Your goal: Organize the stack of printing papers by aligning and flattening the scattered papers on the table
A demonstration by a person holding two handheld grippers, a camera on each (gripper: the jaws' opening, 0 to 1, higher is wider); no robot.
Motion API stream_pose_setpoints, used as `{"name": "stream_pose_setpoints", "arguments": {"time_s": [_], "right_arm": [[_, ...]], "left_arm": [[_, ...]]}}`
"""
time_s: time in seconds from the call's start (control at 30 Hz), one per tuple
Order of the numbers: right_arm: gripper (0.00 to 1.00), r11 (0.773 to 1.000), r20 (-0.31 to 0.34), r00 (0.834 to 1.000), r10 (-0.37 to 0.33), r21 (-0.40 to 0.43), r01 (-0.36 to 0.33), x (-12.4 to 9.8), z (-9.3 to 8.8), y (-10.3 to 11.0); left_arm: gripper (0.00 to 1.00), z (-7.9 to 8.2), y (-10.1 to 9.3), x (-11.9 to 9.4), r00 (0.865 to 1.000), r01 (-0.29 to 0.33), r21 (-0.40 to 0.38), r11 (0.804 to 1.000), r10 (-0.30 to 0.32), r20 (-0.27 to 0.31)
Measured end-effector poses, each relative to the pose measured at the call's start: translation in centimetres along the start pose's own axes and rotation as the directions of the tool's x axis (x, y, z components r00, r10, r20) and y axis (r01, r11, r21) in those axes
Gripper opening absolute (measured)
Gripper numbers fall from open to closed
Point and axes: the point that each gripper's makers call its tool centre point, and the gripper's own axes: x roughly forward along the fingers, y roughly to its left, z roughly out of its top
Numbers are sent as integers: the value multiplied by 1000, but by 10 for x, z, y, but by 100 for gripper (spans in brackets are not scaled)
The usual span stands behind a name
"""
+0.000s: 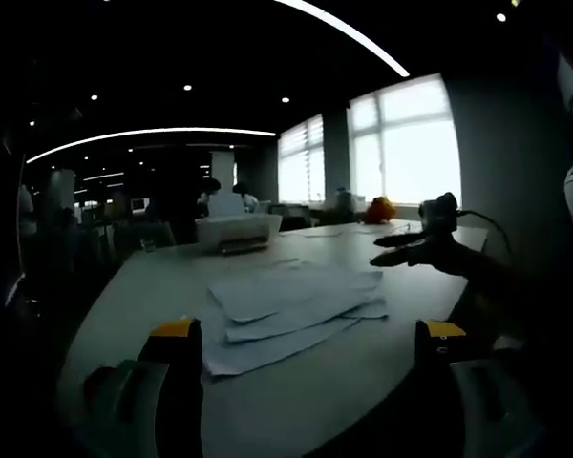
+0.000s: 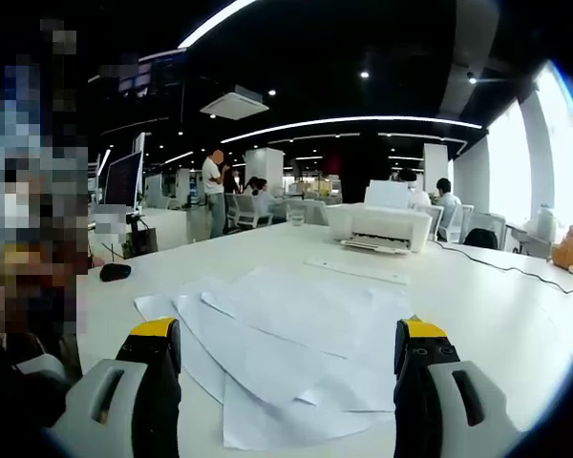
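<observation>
Several white printing papers (image 2: 286, 334) lie fanned and skewed on the white table (image 2: 477, 296), overlapping each other. In the left gripper view the same papers (image 1: 291, 310) lie a little past my jaws. My left gripper (image 1: 308, 339) is open, its yellow-tipped jaws wide apart above the table's near edge, holding nothing. My right gripper (image 2: 286, 348) is open too, its jaws straddling the near part of the paper spread without gripping it. My right gripper (image 1: 425, 250) also shows as a dark shape at the right of the left gripper view, hovering beside the papers.
A white printer (image 2: 382, 227) stands at the far side of the table, with a cable (image 2: 516, 269) trailing right. A computer mouse (image 2: 115, 271) lies at the left, a glass (image 2: 295, 218) far back, an orange toy (image 2: 570, 250) at the right. People stand and sit beyond.
</observation>
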Motion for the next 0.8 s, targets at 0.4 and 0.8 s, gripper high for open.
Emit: {"name": "stream_pose_setpoints", "arguments": {"time_s": [0.4, 0.8], "right_arm": [[88, 1000, -6, 1000, 2, -9, -2, 2, 1, 4], [88, 1000, -8, 1000, 6, -9, -6, 7, 0, 2]], "left_arm": [[94, 7, 10, 29, 1000, 1, -8, 1000, -1, 26], [94, 12, 26, 37, 999, -18, -22, 1000, 19, 37]]}}
